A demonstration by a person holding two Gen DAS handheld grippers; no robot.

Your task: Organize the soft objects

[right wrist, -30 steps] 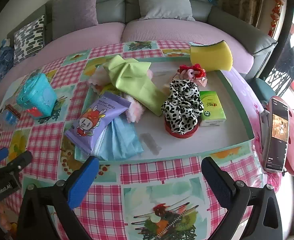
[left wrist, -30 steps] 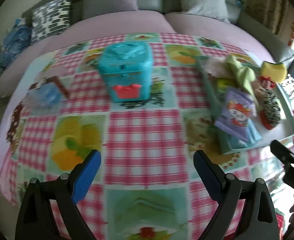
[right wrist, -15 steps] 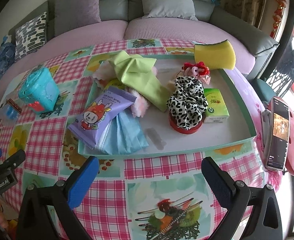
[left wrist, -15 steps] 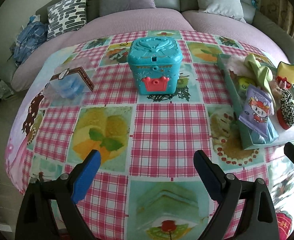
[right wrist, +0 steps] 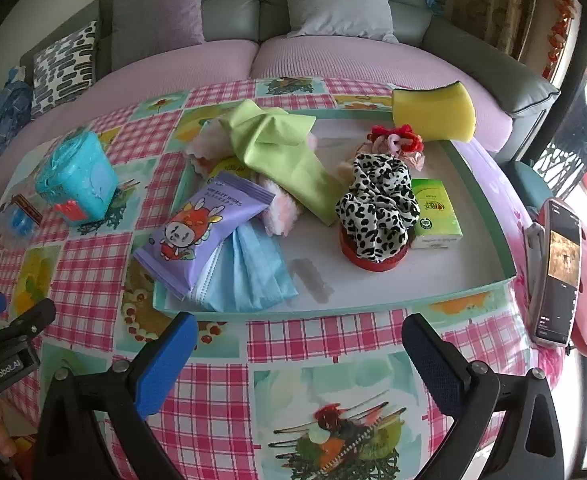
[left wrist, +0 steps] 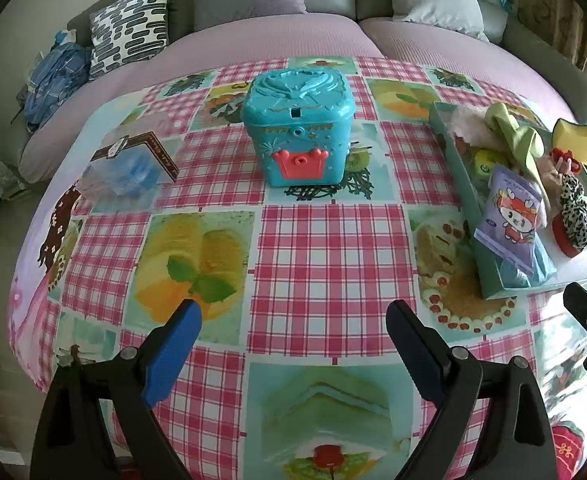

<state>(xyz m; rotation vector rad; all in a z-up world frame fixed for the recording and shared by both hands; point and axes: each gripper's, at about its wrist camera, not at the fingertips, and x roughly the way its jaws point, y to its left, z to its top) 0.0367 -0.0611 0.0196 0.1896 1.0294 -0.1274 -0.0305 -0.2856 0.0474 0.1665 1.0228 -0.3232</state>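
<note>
1. Right wrist view: the right gripper [right wrist: 293, 344] hangs over the near edge of the table, jaws spread wide with nothing between them.
2. Left wrist view: the left gripper [left wrist: 293, 328] is likewise wide apart and empty, facing the teal box [left wrist: 298, 136], whose lid is shut.
3. Soft things sit in the tray [right wrist: 489, 208]: a green cloth [right wrist: 281, 148], a purple wipes pack [right wrist: 201, 232] lying on blue face masks [right wrist: 249, 276], a leopard scrunchie [right wrist: 377, 208], red hair ties [right wrist: 397, 138] and a tissue pack [right wrist: 433, 216].
4. A yellow sponge [right wrist: 433, 112] rests on the tray's far rim.
5. My judgement: the pile looks loose and overlapping, which fits either items gathered and awaiting sorting, or a finished gathering into the tray; the pictures do not settle which.
</note>
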